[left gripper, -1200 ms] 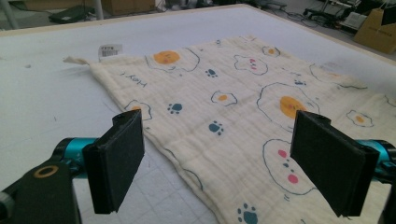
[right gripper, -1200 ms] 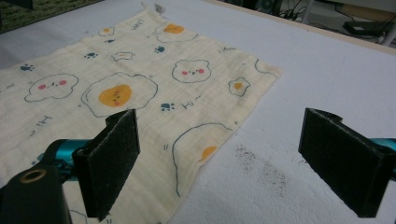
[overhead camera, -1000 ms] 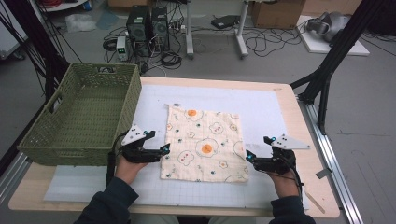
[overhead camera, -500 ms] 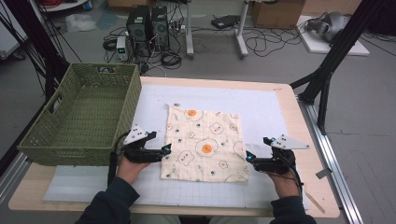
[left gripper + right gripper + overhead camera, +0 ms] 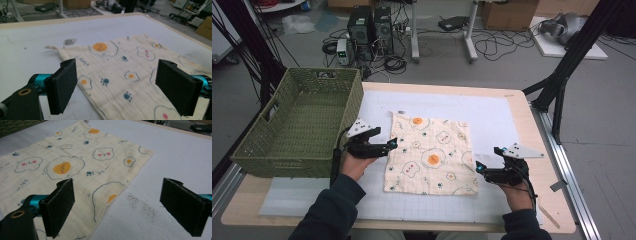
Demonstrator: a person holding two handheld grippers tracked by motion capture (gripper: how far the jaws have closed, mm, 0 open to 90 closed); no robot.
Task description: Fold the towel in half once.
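On the white-matted bench (image 5: 492, 115) the cloth (image 5: 432, 155) lies flat, unfolded; my left gripper (image 5: 388, 145) and right gripper (image 5: 480, 170) flank it, fingers apart, nothing gripped yet.

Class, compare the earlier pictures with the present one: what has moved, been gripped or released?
Nothing has visibly changed: the left gripper and right gripper remain open at opposite edges of the cloth, which lies flat beside the basket.
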